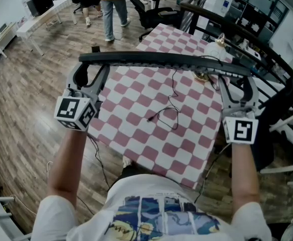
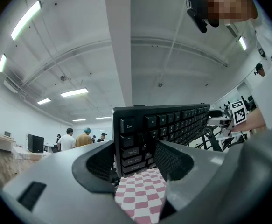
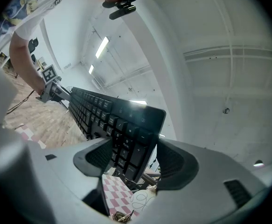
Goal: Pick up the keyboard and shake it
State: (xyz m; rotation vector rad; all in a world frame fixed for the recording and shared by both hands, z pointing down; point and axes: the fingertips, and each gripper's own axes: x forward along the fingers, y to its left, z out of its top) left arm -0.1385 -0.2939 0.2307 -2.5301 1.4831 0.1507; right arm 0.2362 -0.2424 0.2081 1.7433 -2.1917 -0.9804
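You hold the keyboard [image 1: 164, 62] lifted clear above the pink-and-white checkered table [image 1: 151, 139]. It hangs roughly level across the table's far half, with its thin edge turned up toward your head. Your left gripper [image 2: 133, 164] is clamped on the end above the table's left side, where the Esc and Tab keys sit. One jaw presses the key face and the other the back, and the table's checks show just beneath them. Your right gripper [image 3: 129, 160] is closed on the opposite end, above the table's right side, again with a jaw on each face of the board. A thin black cable [image 1: 169, 112] lies in loose loops on the table, near its middle and below the keyboard. Past the table's far end stand a black office chair [image 1: 154, 11] and several people [image 1: 111, 4] on the wooden floor.
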